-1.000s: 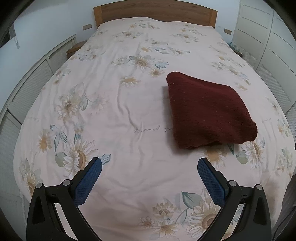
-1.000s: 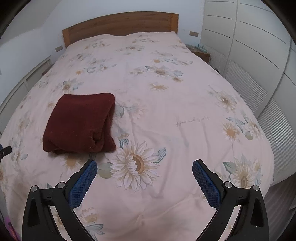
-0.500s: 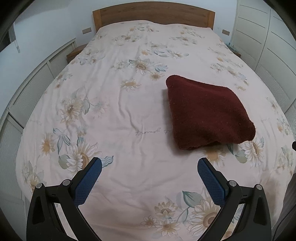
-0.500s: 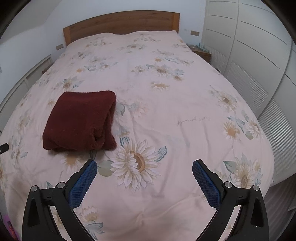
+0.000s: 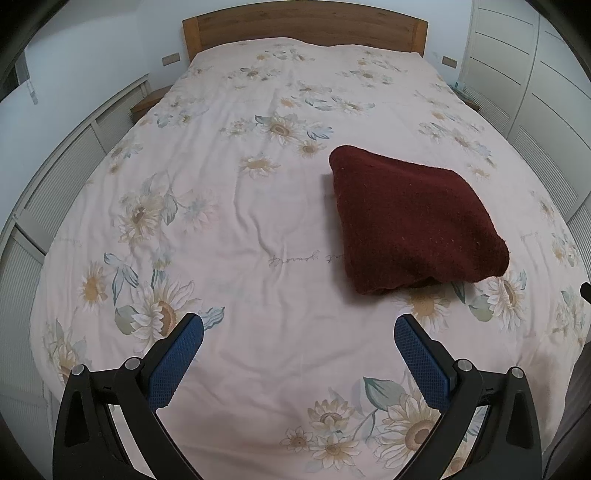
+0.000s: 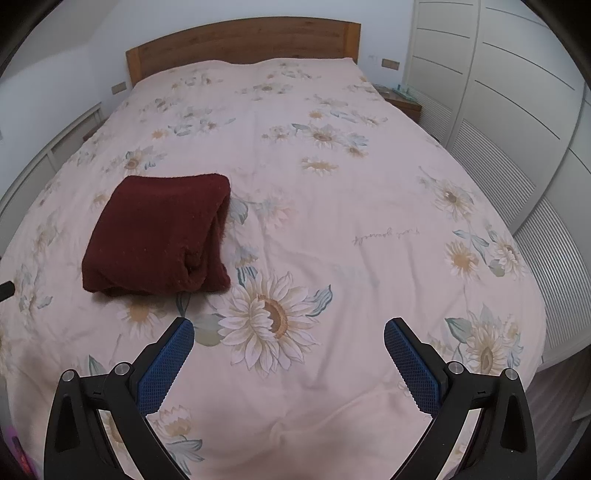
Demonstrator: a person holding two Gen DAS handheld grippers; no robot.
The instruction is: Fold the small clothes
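A dark red fuzzy knit garment [image 5: 413, 221], folded into a thick rectangle, lay on the pale pink sunflower-print bedspread [image 5: 258, 229], its long axis running toward the wooden headboard [image 5: 303, 27]. White louvred wardrobe doors [image 6: 517, 122] stood alongside. Cursive script on the bedspread was unreadable. The left gripper [image 5: 298, 343] and right gripper [image 6: 289, 341] hovered wide open, holding nothing.
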